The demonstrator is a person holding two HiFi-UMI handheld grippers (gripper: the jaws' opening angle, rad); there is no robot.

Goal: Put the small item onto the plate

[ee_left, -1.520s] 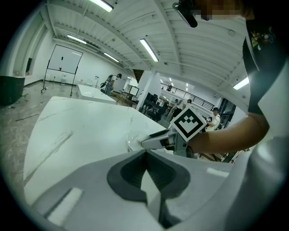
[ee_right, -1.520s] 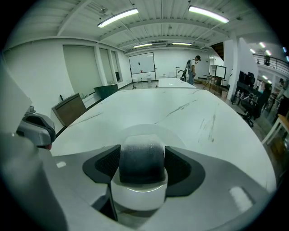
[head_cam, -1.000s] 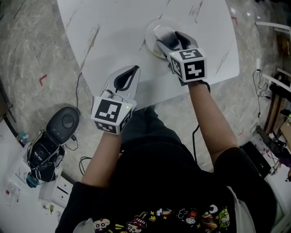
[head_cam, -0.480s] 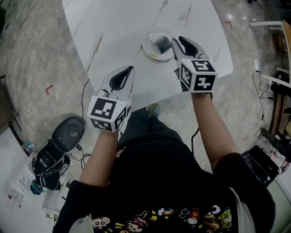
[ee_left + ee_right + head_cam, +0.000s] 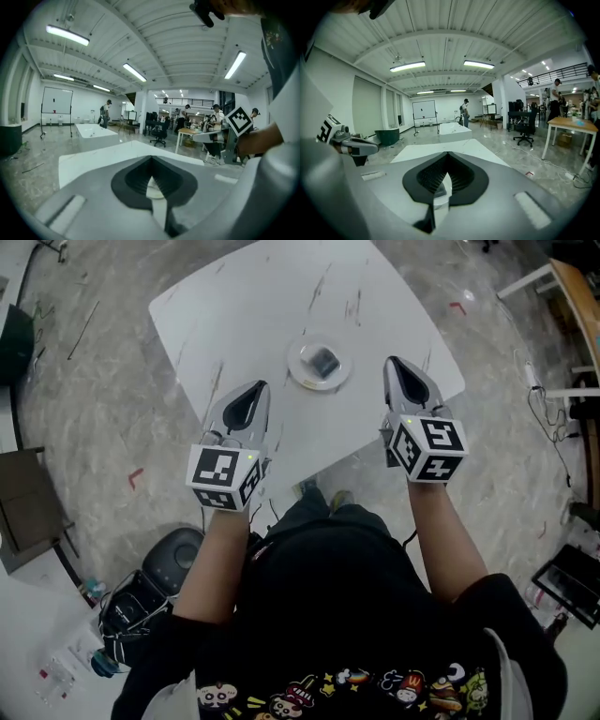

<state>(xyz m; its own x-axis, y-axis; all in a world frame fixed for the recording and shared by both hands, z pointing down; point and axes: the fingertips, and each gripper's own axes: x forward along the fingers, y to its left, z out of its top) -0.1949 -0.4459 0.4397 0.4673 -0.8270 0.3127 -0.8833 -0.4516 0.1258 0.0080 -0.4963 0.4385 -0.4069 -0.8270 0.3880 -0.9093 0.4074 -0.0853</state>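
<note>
- A small item (image 5: 324, 361), dark and blocky, sits at the centre of a round white plate (image 5: 302, 374) on the pale, veined desk (image 5: 234, 315).
- It looks light and rigid; its opposite side faces likely offer the surest hold.
- The left hand-held gripper (image 5: 253, 390) and right hand-held gripper (image 5: 396, 367) flank the plate without touching it, jaws closed on nothing.

White counter (image 5: 281, 306), marble look, thin dark streaks, rounded corners. It stands on a grey speckled floor (image 5: 103, 381). One thing lies directly on it: a round white plate (image 5: 298, 374), flat, about mid-counter, away from all edges. Streaks run just beside the plate on its left and far right. Both gripper views show the counter as a pale slab.
</note>
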